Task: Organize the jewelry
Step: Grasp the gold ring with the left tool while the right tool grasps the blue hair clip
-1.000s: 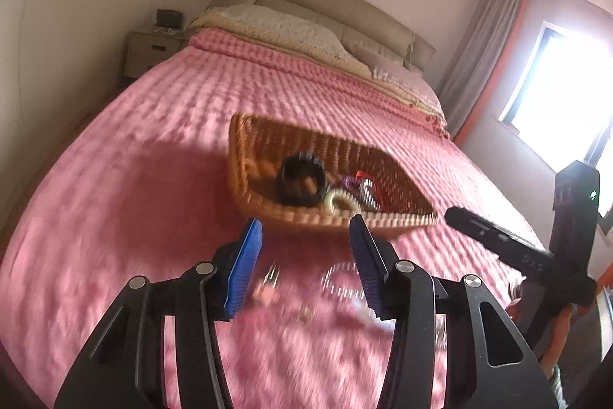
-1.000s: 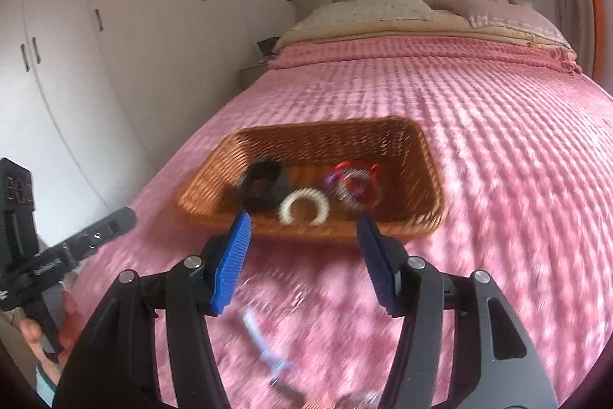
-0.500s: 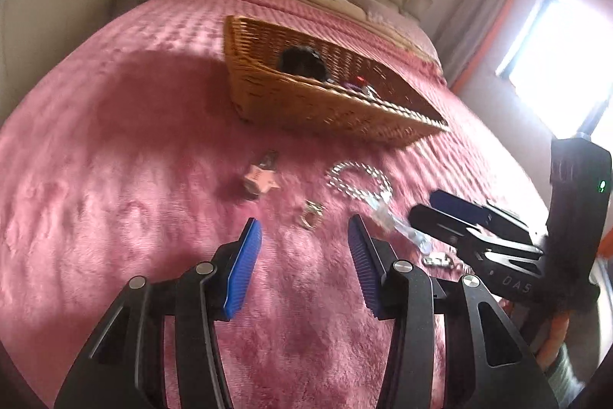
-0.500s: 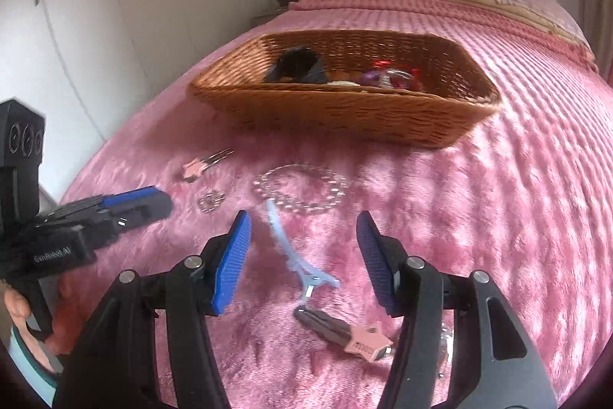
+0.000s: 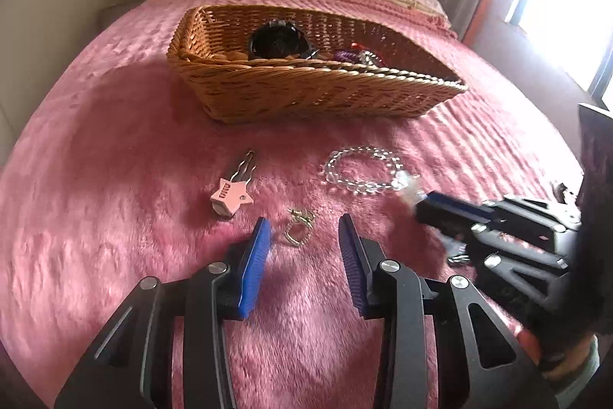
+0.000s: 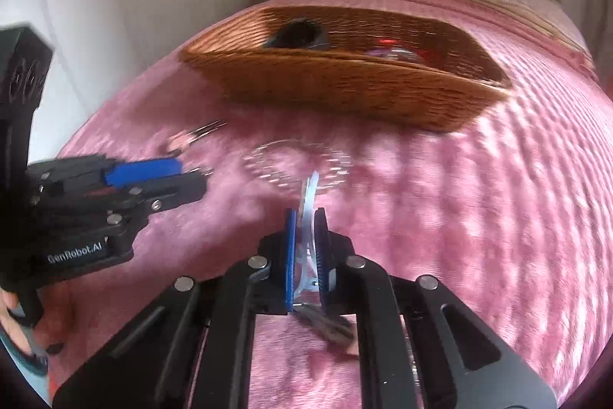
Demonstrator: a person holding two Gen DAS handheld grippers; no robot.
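The right claw (image 6: 305,244) is clamped on a pale blue hair clip (image 6: 309,194), a thin plastic sliver that looks light and fairly stiff, with its long beak sticking out past the blue pads (image 6: 290,255) toward the clear bead bracelet (image 5: 362,170). Judging by its build, it should carry easily but could pivot or slip if pinched only at the spring end, so a hold across its flat middle seems safest. The left claw (image 5: 304,257) stands apart and empty, low over the pink plush bedspread (image 5: 115,148), with a small gold ring (image 5: 299,227) lying just ahead of its pads. The ring is tiny, hard and likely to sink into the pile, so I would close on it from both sides of the band, pressing slightly into the fabric. Just beside it lies a pink star hair clip (image 5: 230,194) (metal prongs pointing toward the basket), rigid and easy to take by the star. The bracelet is probably loose on its cord and will droop when lifted. The wicker basket (image 5: 306,91) sits farther up the bed; its near wall hides most of the contents, leaving only a black round piece (image 5: 276,41) and some purple and red bits visible. The right wrist view is motion-blurred, and a dark object beneath the right claw cannot be identified.
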